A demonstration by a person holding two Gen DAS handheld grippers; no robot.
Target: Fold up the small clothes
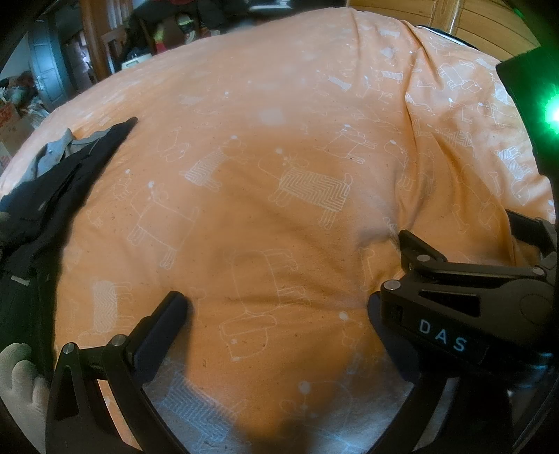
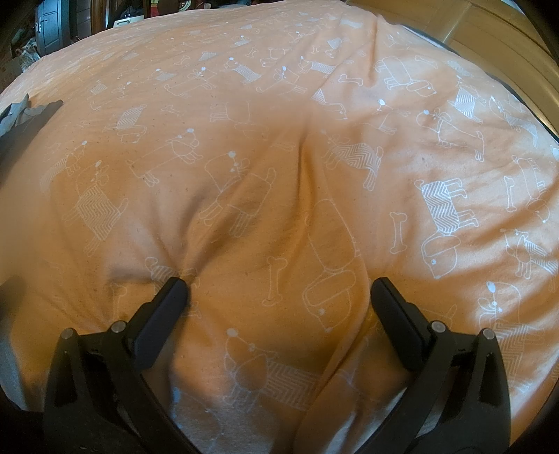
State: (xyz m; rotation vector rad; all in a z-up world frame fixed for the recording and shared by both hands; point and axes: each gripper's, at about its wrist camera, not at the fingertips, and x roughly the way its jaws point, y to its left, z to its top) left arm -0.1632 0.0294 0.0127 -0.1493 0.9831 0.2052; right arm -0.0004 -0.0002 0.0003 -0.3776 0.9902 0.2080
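Lying at the far left edge of the bed: dark garment (image 1: 59, 181), crumpled, with a grey piece (image 1: 57, 150) bunched against its upper side. One pointed corner of the dark cloth reaches out toward the middle of the orange bedcover (image 1: 279, 146); the rest trails off the left border of the left wrist view. Same garment seen only as a small dark corner (image 2: 24, 118) at the left margin of the right wrist view, well apart from both tools. White gloved hand (image 1: 19, 377) noted at the lower left, beside the left gripper frame.

Left gripper (image 1: 279, 304): jaws spread wide, nothing between them, tips low over the cover. No contact with the garment; clear orange cloth between its left finger and the dark fabric.

Centre of bed: broad open stretch of cover, printed with white outline dogs and bones, free of items from the gripper tips to the far edge. Shallow creases only.

Right gripper (image 2: 279, 293): released, jaws wide apart, tips pressing at or just above the cover, with a raised fold of the bedcover running up between them. Also visible at the right of the left wrist view (image 1: 454, 276), just beside the left gripper's right finger.

Far right: cover ridged and rumpled toward the bed edge; wooden panelling (image 2: 489, 31) beyond. Cluttered room furniture beyond the far left edge, details unclear.
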